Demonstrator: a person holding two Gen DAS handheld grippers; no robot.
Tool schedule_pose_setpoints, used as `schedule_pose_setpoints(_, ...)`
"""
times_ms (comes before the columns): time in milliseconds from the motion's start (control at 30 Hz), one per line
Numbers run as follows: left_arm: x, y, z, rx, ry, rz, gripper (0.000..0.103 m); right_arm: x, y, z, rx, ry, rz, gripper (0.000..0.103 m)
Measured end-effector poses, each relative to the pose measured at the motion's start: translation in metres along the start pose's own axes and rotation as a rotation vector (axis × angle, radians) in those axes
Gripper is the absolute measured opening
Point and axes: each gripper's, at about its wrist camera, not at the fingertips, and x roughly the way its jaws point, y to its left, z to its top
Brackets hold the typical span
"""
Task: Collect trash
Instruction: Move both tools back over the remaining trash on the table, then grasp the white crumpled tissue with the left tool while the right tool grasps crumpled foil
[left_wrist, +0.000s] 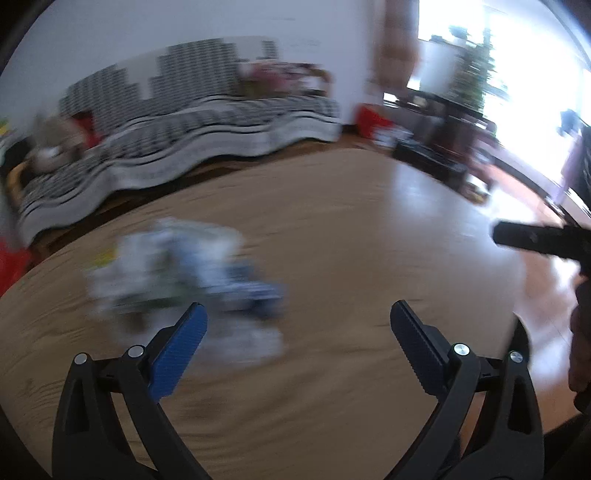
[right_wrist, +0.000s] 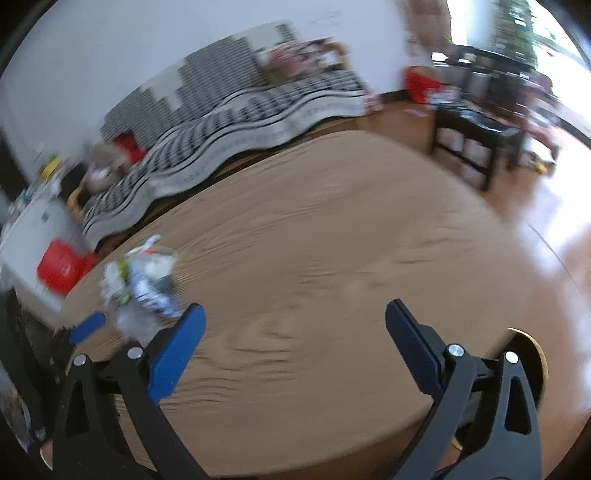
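A round wooden table (left_wrist: 332, 229) fills both wrist views, blurred by motion. On it sits a loose heap of trash (left_wrist: 177, 273): crumpled clear plastic, white wrappers and something blue and white, too smeared to name piece by piece. The heap lies toward the table's left edge, apart from both tools.

The left gripper (left_wrist: 297, 310) has its jaws spread wide with nothing between them; its blue pad (left_wrist: 181, 347) overlaps the near side of the heap in the picture, though contact cannot be confirmed. The right gripper (right_wrist: 293, 310) is also wide apart and empty, aimed at bare wood, with the trash (right_wrist: 142, 288) well off to its left. A second blue fingertip (right_wrist: 86, 326) shows just beside the heap there, likely the left tool.

A striped sofa (left_wrist: 177, 122) stands behind the table, and a red box (right_wrist: 62, 267) sits on the floor near it.

The step appears to be reaching in for a pick. To do it well, slow down near the heap, bring the left jaws down to straddle one bulky piece, and close only when both pads flank it. Thin plastic may slip or drag neighbours, so grip a crumpled fold, not a flat edge.
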Motion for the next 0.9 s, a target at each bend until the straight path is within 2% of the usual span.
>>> schedule_pose_setpoints(100,-0.006,0.068,-0.006,-0.098,-0.012,0.089,0.096,0.03,0.052,0.0,-0.086,0.037,0.065,0.094)
schedule_pose_setpoints(200,-0.004,0.128,-0.008,-0.2,-0.016,0.145,0.096,0.061,0.101,-0.004,-0.174,0.077,0.127,0.094)
schedule_pose_setpoints(333,0.014,0.176,-0.01,-0.301,0.0,0.124,0.096,0.091,0.139,-0.01,-0.233,0.117,0.17,0.094)
schedule_pose_setpoints(467,0.035,0.185,0.0,-0.359,0.007,0.034,0.096,0.115,0.158,-0.013,-0.259,0.137,0.19,0.094)
schedule_pose_setpoints(700,0.071,0.164,0.004,-0.306,0.064,0.009,0.096,0.16,0.177,-0.011,-0.307,0.16,0.186,0.093)
schedule_pose_setpoints(767,0.08,0.161,0.003,-0.307,0.074,0.0,0.096,0.17,0.18,-0.012,-0.315,0.173,0.2,0.088)
schedule_pose_setpoints(833,0.082,0.157,0.004,-0.282,0.063,0.014,0.092,0.179,0.183,-0.013,-0.317,0.195,0.219,0.076)
schedule_pose_setpoints(867,0.081,0.155,0.004,-0.269,0.058,0.02,0.08,0.182,0.184,-0.013,-0.318,0.205,0.221,0.071)
schedule_pose_setpoints(900,0.082,0.155,0.005,-0.261,0.066,0.024,0.069,0.183,0.185,-0.014,-0.319,0.213,0.223,0.057)
